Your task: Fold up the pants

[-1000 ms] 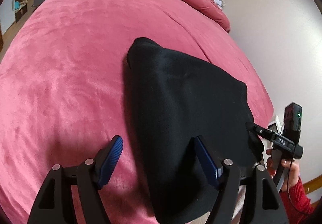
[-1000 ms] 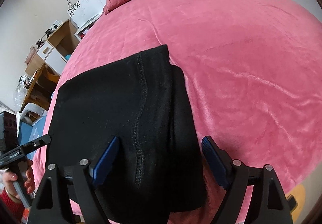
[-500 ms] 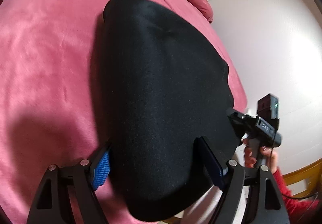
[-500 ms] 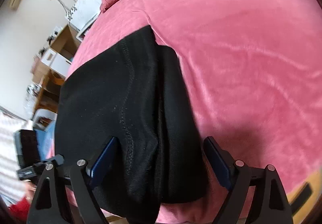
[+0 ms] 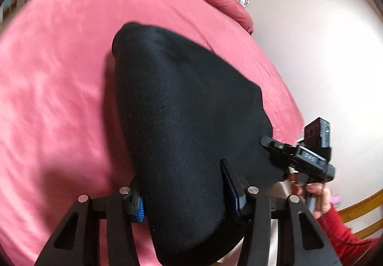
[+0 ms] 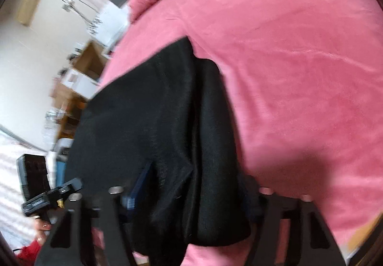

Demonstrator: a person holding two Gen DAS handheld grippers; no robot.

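Since a second ago both grippers have pushed forward, their fingers now straddling the near edge of the folded black pants [image 5: 186, 122]. The left gripper [image 5: 183, 196] and right gripper [image 6: 191, 194] stand half-open around the cloth, which lies on the pink bed [image 5: 59, 79].

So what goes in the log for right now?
pants: black, folded, on pink bed | left gripper: open around near edge | right gripper: open around near edge
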